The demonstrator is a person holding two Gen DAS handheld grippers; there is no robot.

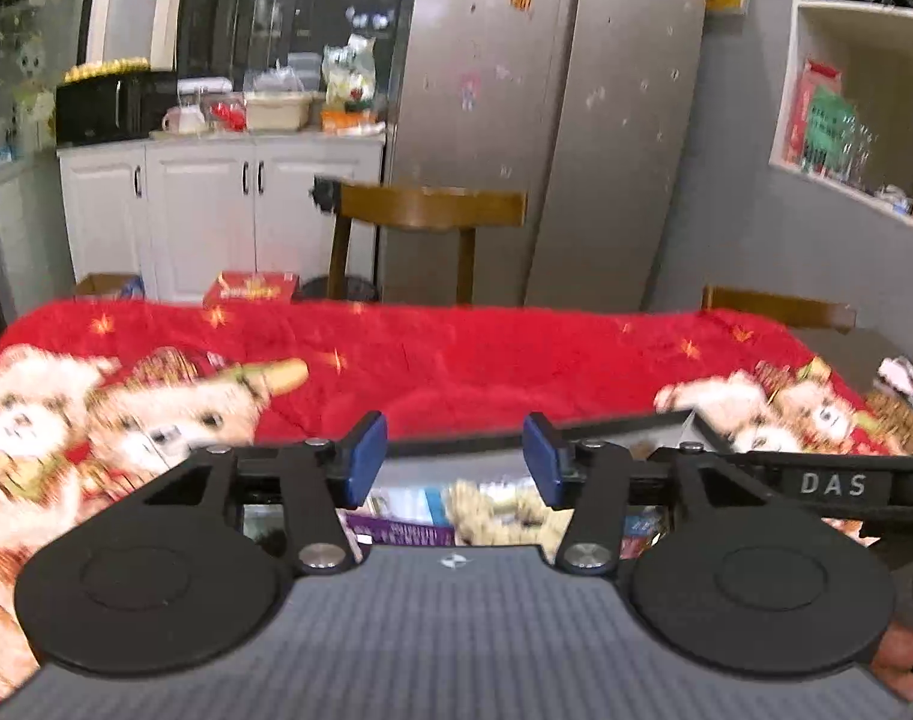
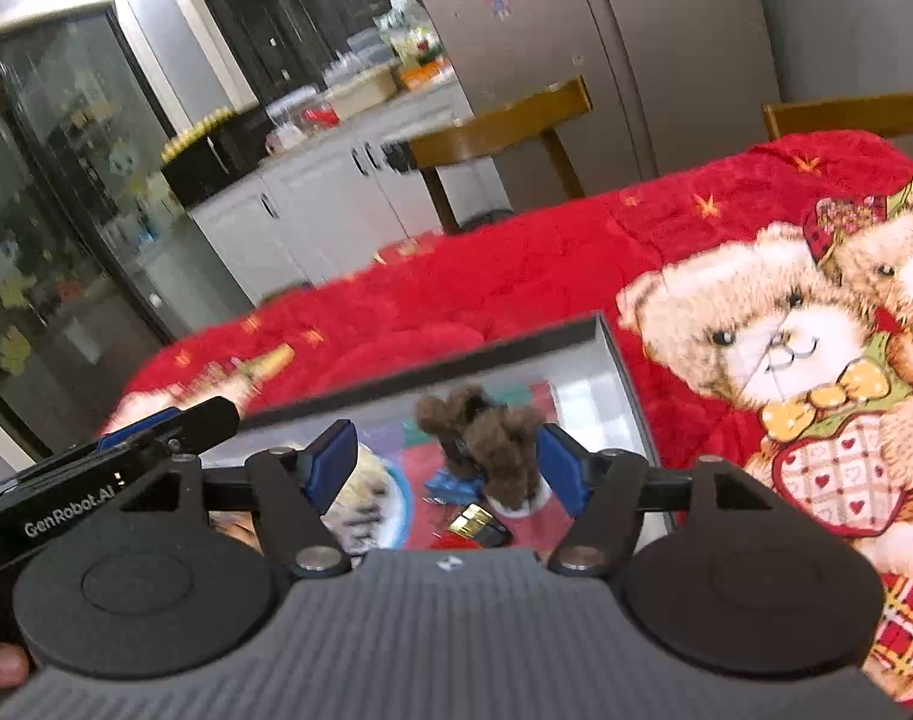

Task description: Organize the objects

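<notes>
2 grippers [image 1: 455, 461] [image 2: 447, 461] open over box [image 2: 612, 354]; brown plush toy [image 2: 498, 438] inside.

Brown plush toy [image 2: 492, 438] upright among clutter inside grey box [image 2: 624, 378].

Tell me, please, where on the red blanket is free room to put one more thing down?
The red blanket is bare beyond the grey box's far wall, toward the wooden chairs, and over the bear print right of the box. Inside the box it is crowded: brown plush toy, small items.
</notes>
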